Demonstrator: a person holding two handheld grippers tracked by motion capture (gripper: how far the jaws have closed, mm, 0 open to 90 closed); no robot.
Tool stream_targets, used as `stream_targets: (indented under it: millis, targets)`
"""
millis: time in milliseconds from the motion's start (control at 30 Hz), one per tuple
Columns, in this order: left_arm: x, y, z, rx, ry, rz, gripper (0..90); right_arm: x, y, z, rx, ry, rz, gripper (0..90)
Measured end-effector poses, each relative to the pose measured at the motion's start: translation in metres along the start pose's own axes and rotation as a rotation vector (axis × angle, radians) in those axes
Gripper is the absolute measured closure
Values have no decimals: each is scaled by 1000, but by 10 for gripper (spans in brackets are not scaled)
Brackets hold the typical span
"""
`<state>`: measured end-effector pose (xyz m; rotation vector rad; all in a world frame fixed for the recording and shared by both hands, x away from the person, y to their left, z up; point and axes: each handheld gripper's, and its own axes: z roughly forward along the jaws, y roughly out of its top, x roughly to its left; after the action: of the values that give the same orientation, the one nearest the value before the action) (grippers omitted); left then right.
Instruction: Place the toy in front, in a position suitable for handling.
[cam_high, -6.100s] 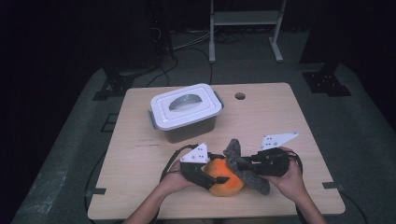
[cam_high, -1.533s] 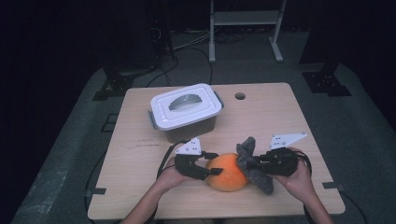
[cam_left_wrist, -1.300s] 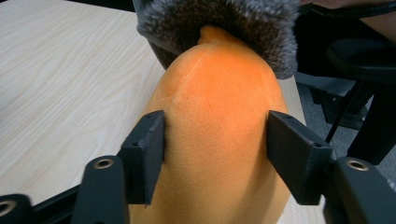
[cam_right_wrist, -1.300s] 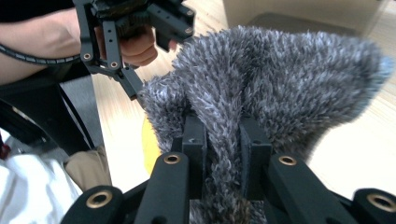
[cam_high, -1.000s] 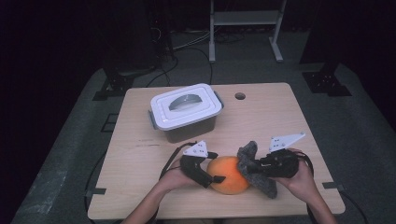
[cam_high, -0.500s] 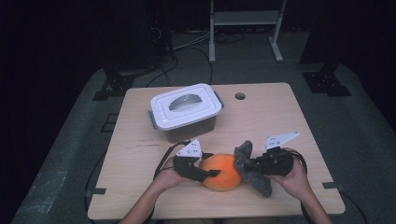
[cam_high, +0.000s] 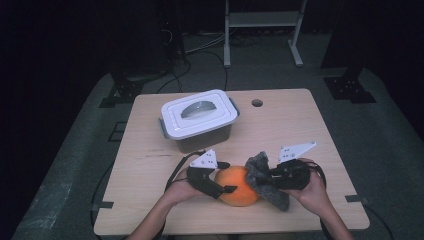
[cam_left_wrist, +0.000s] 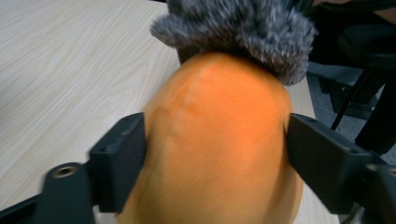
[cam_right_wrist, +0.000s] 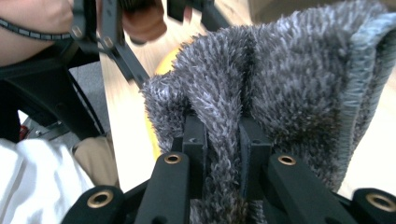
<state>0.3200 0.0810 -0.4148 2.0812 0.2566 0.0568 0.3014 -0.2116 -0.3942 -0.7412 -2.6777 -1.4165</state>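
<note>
Here we are at the near edge of the wooden table, and the action is all around an orange ball sitting on the wood between the two hands. The left gripper has its two black jaws either side of the ball; in the left gripper view the orange surface sits right between them, both pads against its flanks, and those jaws have just been opening a little while the ball stays between them. Over on the other side, the right gripper is clamped tight on a grey fluffy cloth. The right gripper view gives it away: a fold of that shaggy cloth is pinched between jaws that stand very narrow. The cloth is pressed against the right side of the ball, draping down to the tabletop, and from the left gripper view it caps the far end of the ball like a furry hat.

What's around? Behind the left hand, well apart from the ball, stands a grey box with a white lid, lid on. A small round hole sits in the tabletop toward the far edge. Beyond the table, a metal stand and cables lie on the dark floor. Nothing stands between the grippers and the ball.
</note>
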Motion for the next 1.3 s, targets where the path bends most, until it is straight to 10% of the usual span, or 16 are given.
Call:
stream_targets:
  millis: [300,467,733,1300]
  targets:
    - [12,-15,8,29,-60,-83,95,-19,-22,-14,23,17,73,756]
    - [10,-10,0,17,-33,-60,340,-18,-15,-18,10,6,66,757]
    - [-4,10,-14,42,53,29,371,4,12,-14,-103,-15,2,761]
    - [4,-5,14,-1,-28,-41,102,-26,-25,-12,42,43,90,760]
